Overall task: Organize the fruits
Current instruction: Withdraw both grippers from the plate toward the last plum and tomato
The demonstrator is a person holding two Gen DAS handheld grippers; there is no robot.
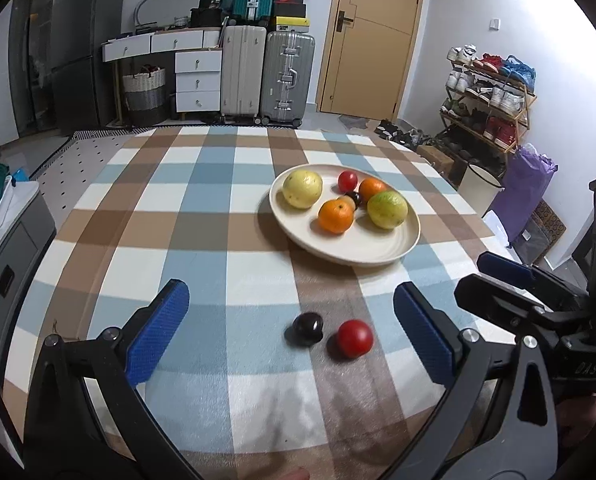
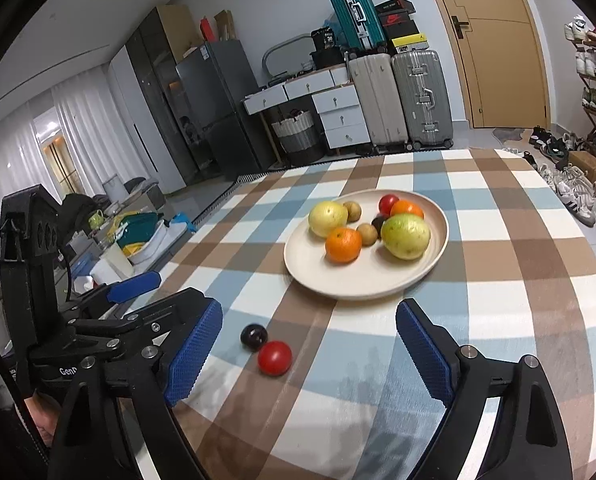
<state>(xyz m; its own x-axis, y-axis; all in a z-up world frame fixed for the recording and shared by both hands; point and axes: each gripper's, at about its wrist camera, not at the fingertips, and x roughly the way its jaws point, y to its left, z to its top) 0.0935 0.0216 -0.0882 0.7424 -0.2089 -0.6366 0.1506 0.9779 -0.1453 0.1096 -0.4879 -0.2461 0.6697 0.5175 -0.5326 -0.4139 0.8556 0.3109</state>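
Observation:
A cream plate (image 1: pixel 362 248) (image 2: pixel 338 276) on the checked tablecloth holds several fruits: two yellow-green guavas (image 1: pixel 302 189) (image 2: pixel 405 236), two oranges (image 1: pixel 336 216) (image 2: pixel 342 244), a red tomato (image 1: pixel 347 181) and small dark and brown fruits. On the cloth in front of the plate lie a dark plum (image 1: pixel 307 328) (image 2: pixel 253 337) and a red tomato (image 1: pixel 354 338) (image 2: pixel 274 357), side by side. My left gripper (image 1: pixel 293 332) is open and empty, its jaws either side of these two. My right gripper (image 2: pixel 310 356) is open and empty, just right of the left one.
The table (image 1: pixel 201 216) stands in a room. Suitcases (image 1: pixel 289 76), white drawers (image 1: pixel 197 80) and a fridge stand at the back. A shoe rack (image 1: pixel 494 96) and a purple bag (image 1: pixel 526 196) are to the right, bins and clutter to the left.

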